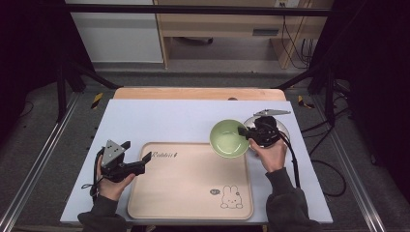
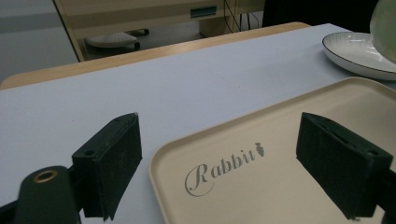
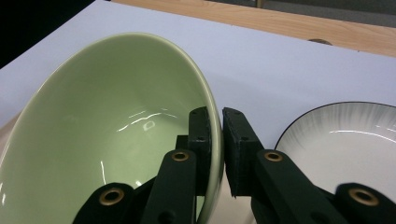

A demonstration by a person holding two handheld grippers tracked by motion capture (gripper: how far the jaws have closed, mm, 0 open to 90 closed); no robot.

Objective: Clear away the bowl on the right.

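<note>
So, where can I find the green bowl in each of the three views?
High view: the green bowl is right of centre, over the tray's far right corner, its rim pinched by the right tool.
Left gripper view: a pale green sliver at the top right edge.
Right gripper view: it covers the left half.
Shared landmark: the white plate beside it.

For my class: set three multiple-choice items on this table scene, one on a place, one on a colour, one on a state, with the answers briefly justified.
1. Where is the word "Rabbit" printed?
A. on the tray
B. on the plate
C. on the bowl

2. What colour is the bowl?
A. red
B. light green
C. blue

3. How is the left tool?
A. shut on the tray
B. shut on the plate
C. open, holding nothing

Answers:
1 A, the lettering sits in a corner of the tray.
2 B, the bowl gripped by the right tool is light green.
3 C, the left tool shows its jaws wide apart.
</note>
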